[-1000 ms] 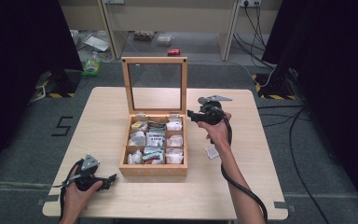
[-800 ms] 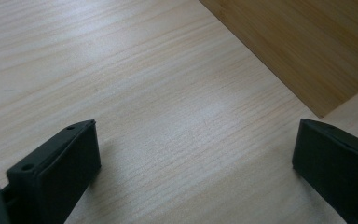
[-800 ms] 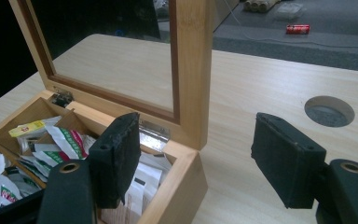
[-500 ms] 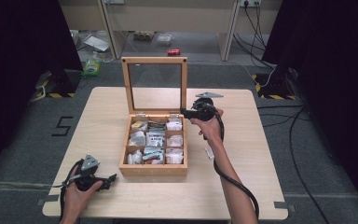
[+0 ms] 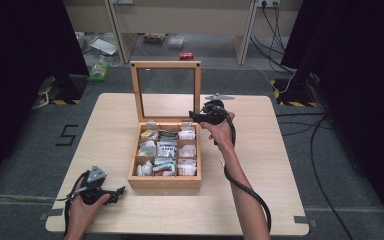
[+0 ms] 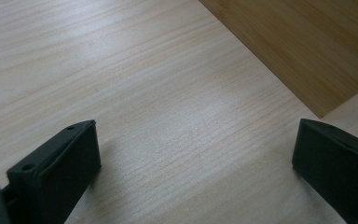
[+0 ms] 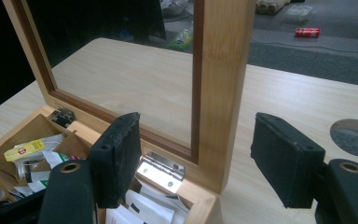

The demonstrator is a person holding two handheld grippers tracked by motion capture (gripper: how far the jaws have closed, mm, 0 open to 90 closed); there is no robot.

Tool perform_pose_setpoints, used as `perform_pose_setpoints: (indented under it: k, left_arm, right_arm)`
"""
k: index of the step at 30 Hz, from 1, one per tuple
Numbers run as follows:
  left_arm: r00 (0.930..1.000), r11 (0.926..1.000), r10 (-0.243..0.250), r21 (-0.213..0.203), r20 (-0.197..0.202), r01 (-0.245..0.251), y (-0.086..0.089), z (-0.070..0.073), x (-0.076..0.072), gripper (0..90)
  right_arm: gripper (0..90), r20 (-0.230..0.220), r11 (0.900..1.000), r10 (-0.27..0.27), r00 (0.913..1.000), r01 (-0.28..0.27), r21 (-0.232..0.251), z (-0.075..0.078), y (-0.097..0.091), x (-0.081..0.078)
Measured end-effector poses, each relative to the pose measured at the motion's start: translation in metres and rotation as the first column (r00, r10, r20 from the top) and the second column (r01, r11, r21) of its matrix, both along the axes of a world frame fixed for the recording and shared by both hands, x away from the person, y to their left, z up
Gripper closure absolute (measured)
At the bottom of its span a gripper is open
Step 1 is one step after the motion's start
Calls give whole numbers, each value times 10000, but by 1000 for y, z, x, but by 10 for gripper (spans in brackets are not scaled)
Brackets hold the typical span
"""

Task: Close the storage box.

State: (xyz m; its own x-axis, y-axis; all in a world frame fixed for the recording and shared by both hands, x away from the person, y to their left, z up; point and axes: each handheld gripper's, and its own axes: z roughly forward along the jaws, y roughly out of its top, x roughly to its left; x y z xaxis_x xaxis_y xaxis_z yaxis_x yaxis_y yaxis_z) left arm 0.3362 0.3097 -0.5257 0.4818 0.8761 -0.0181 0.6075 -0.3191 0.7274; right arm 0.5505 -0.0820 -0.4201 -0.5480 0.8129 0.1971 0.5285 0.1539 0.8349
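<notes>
At the back right corner of the open wooden compartment box [image 5: 164, 182], my right gripper [image 7: 193, 161] has slid leftward; its jaws gape around the glass-paned wooden lid's [image 7: 221, 88] upright frame, not pressing yet. I judge I'm lining up to shut it, while my left gripper [image 6: 196, 170] rests unclenched and empty on the pale wooden table [image 6: 135, 93].

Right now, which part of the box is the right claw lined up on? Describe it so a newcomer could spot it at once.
On the pale table stands a wooden box of packet-filled compartments, its glass-paned lid upright at the back. The right claw straddles the lid's right-hand frame post without touching it. Unlike the other frame sides, this post has a silver hinge at its foot.
</notes>
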Motion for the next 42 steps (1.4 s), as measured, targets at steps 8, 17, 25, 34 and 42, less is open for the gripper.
perform_pose_setpoints:
  k: [8,17,25,34,42]
  left_arm:
    - [10000,10000,-18,10,-9,18,0,0,0,2]
    - [10000,10000,-20,15,-11,20,0,0,0,2]
    - [10000,10000,-16,-4,-22,16,0,0,0,1]
    - [10000,10000,-16,-2,-24,16,0,0,0,0]
    - [10000,10000,-14,-6,-25,14,0,0,0,0]
  right_arm:
    - [341,41,9999,-45,10000,46,-90,-2,8,9]
    - [354,272,9997,193,9994,-188,-157,1,13,14]
    - [395,296,9997,156,9994,-151,-180,3,14,17]
    - [511,572,9993,-80,9983,100,-347,4,12,14]
    - [566,1016,9990,-117,9948,161,-421,1,10,9]
